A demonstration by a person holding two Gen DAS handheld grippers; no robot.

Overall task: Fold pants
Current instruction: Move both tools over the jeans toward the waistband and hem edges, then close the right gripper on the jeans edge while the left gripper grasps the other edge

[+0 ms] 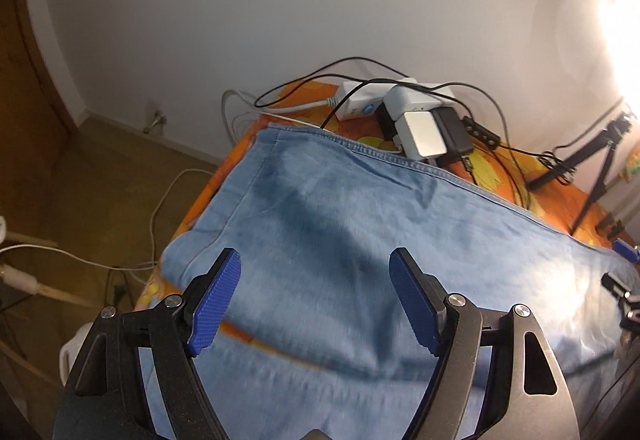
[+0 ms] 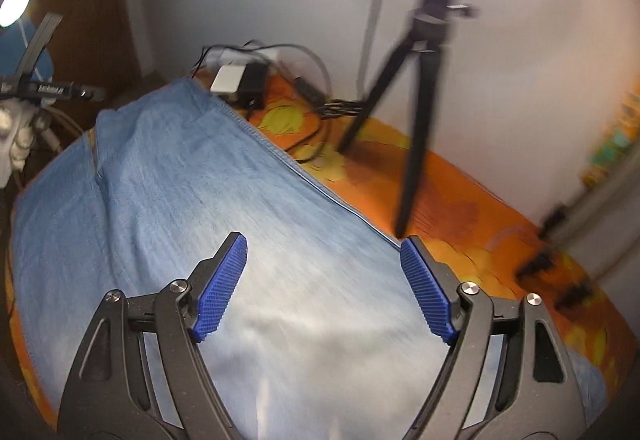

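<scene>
Denim pants (image 1: pixel 340 224) blurred, near end cut off; left tongs (image 1: pixel 316 300) & right tongs (image 2: pixel 324 288) agape, empty.

Open passage lies over the flat light-blue denim pants (image 2: pixel 192 200) across the frame's middle, while a black tripod (image 2: pixel 416 112) at upper right and a cluster of white and black chargers (image 1: pixel 420 124) with tangled cables block the far edge.
</scene>
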